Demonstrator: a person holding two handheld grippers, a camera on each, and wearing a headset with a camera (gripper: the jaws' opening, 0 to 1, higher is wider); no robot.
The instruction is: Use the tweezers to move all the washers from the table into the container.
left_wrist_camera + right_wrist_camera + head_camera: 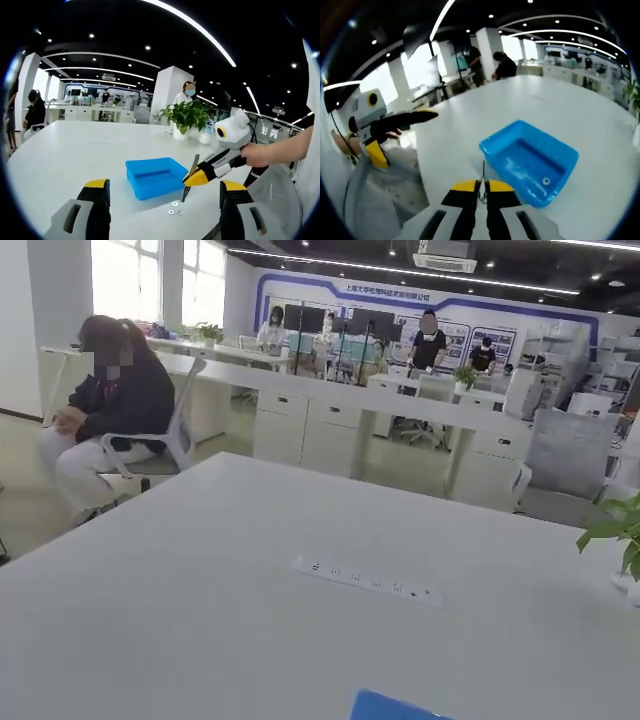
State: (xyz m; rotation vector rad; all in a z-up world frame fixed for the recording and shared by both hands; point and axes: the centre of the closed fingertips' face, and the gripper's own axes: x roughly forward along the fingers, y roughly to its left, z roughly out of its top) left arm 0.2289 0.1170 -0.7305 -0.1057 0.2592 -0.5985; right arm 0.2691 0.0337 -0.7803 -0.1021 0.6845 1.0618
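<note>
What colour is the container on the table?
The container is bright blue; it shows best in the right gripper view.

Daylight pours through the windows (130, 280) far left in the head view and blows out to white. The surface (250, 590) is evenly lit, pale and slightly soft, with no hard shadows. In both gripper views the fisheye bends the ceiling light strips (200, 31) into arcs against a dark ceiling, and the edges smear. The blue container (520, 160) carries a faint sheen. Near the lens in the right gripper view, the tweezers (483, 172) read as a thin blurred line.
</note>
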